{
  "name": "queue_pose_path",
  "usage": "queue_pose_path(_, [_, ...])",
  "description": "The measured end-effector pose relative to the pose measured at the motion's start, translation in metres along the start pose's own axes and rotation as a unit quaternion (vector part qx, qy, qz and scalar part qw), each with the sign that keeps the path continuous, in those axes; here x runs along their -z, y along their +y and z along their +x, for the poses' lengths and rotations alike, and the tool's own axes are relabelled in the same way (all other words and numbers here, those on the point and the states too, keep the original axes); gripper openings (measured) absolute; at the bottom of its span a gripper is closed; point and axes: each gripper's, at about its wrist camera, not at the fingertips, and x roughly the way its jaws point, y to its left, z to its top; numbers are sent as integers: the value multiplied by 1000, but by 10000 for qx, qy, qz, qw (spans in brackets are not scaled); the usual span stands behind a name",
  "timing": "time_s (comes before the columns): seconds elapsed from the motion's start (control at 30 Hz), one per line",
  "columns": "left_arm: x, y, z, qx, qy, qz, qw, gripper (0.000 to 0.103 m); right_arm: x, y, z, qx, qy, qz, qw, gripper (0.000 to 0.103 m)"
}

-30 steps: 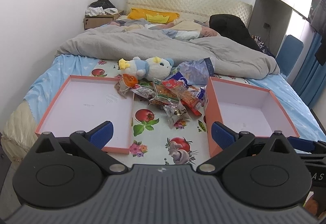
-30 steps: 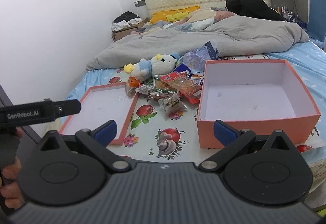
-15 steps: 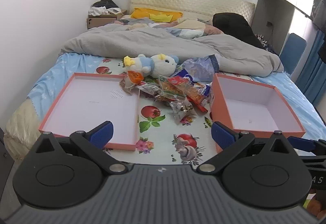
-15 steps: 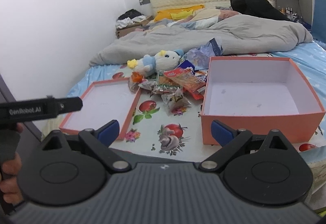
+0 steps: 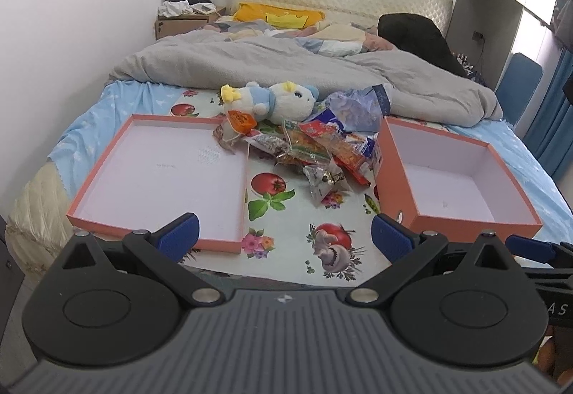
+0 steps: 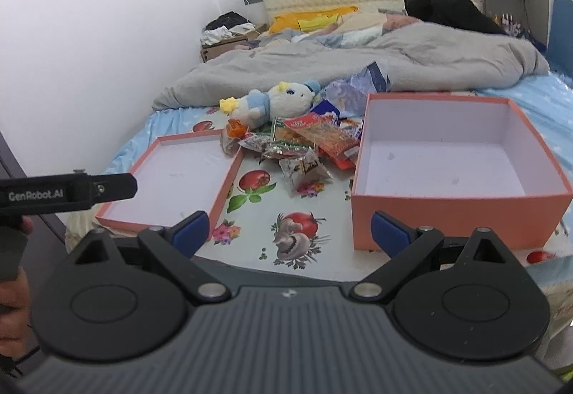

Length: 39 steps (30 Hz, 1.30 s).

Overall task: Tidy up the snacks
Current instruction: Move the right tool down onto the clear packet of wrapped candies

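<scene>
The bed [image 5: 118, 97] is the biggest thing here, with a gray blanket [image 5: 286, 64] bunched at the far end and a fruit-print cloth [image 5: 286, 215] spread at the near end. On the cloth sit two pink boxes. The deep box [image 6: 454, 215] is on the right and the flat lid [image 5: 107, 211] is on the left. Both are bare inside, so nothing has been put away yet. Between them, a bit farther back, lies the pile of snacks [image 5: 315, 150], all mixed up, with one clear pack [image 5: 324, 181] closest to us. A toy duck [image 5: 272, 102] lies just behind the pile, touching it, and a crinkled blue bag [image 5: 358, 107] lies next to the duck. The left tongs [image 5: 284, 233] are spread wide and hold nothing. The right tongs [image 6: 290, 233] are also spread wide and hold nothing. Both hang at the near edge of the bed, well apart from the snacks. I think the job is only at its start: every snack is still to be picked up and put in a box.
</scene>
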Motion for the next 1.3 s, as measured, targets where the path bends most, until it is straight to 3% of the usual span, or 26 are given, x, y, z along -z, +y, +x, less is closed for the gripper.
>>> queue_pose_path(0.33, [6, 11, 31, -187, 248, -61, 9995, 103, 7, -2, 23, 83, 227, 64, 9997, 99])
queue_pose_path(0.8, [-9, 33, 92, -255, 491, -82, 9984, 103, -3, 7, 64, -42, 463, 135, 9988, 98])
queue_pose_path(0.9, [-15, 38, 111, -371, 576, -13, 9976, 103, -5, 11, 77, -204, 516, 169, 9983, 98])
queue_pose_path(1.3, [-28, 76, 205, -344, 1090, 416, 9926, 103, -9, 31, 147, -210, 631, -294, 9974, 98])
